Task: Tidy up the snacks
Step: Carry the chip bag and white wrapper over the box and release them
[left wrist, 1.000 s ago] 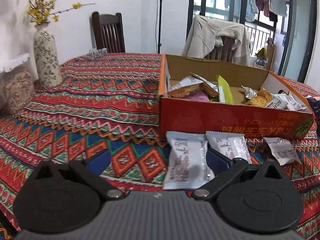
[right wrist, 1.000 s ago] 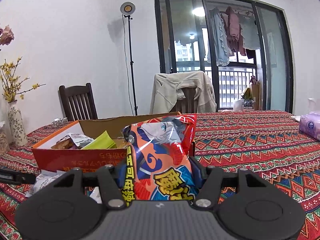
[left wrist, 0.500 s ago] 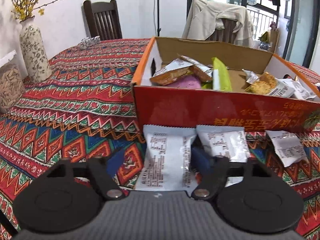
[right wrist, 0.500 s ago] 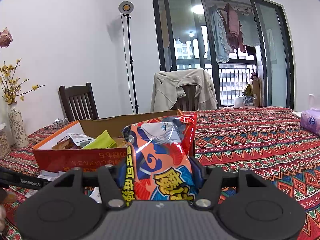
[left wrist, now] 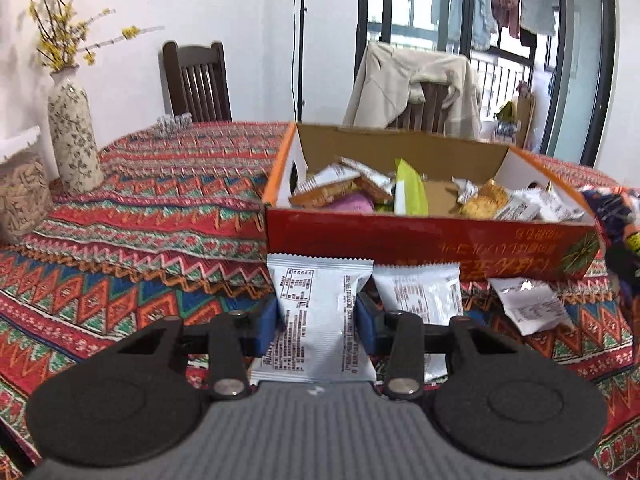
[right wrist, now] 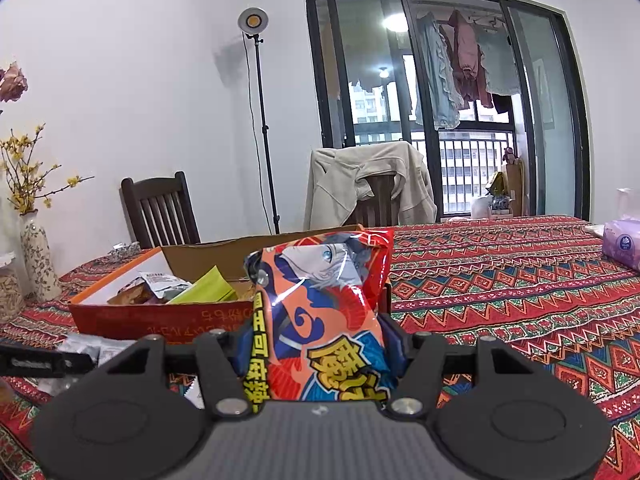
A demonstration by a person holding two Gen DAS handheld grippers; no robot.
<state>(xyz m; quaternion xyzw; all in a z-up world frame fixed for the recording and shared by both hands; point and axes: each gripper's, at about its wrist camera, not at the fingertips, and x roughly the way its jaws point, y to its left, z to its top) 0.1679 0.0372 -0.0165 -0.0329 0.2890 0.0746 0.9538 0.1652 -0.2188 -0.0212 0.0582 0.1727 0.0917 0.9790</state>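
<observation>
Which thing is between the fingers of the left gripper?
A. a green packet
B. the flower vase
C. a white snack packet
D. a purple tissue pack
C: in the left wrist view, the left gripper, whose jaws have just been closing, has its blue pads pressed on both sides of the white snack packet, in front of the red box.

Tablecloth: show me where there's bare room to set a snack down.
Free: the tablecloth between the vase and the cardboard box, and the stretch right of the box toward the purple tissue pack. Crowded: the strip before the box, where white snack packets lie; the box's left half.
</observation>
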